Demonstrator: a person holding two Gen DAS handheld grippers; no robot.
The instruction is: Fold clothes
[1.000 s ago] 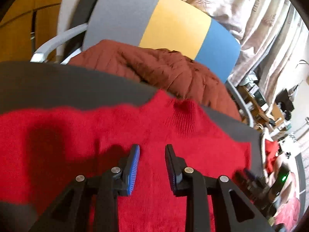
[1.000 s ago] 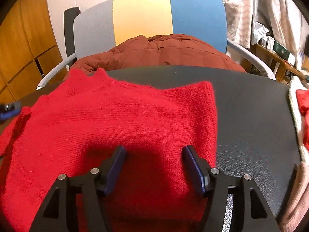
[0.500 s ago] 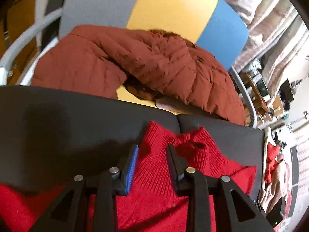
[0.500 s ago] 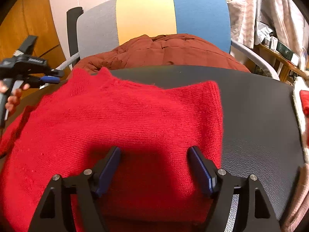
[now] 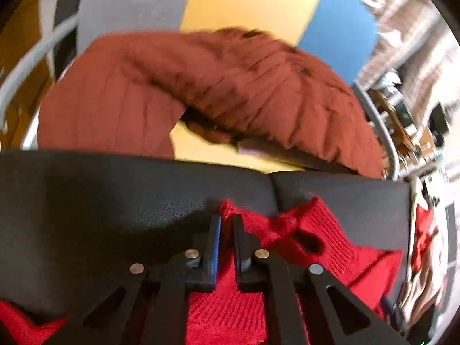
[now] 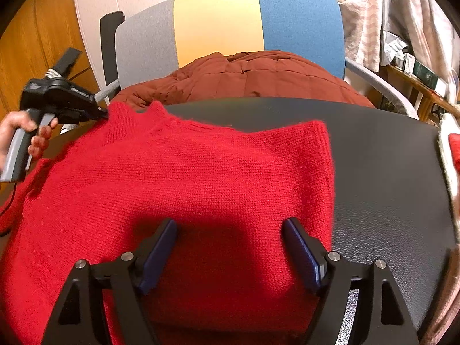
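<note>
My left hand-held gripper (image 5: 226, 220) is clamped tight on the red sweater (image 6: 184, 189), its two fingers (image 5: 213, 241) pinching the ribbed edge of the knit at the neck end, close to the far edge of the black bench (image 5: 115, 201). In the right wrist view that same gripper appears at the sweater's upper left corner, with my hand (image 6: 20, 135) wrapped round its grey handle. The sweater lies spread flat across the bench, filling most of its left and middle, while the bare black surface (image 6: 388, 172) shows to the right of the knit's straight side edge. My right hand-held gripper (image 6: 230, 244) hangs over the near part of the sweater with its jaws wide apart and opening; the cloth lies below and between the blue pads (image 6: 161, 247), and they press on nothing. Behind the bench stands a chair (image 6: 218, 20) with a grey, yellow and blue back, and a rust-brown quilted jacket (image 6: 250, 77) is heaped on its seat. More red cloth (image 6: 454, 149) sits at the bench's right edge, too cropped to tell what it is.
</note>
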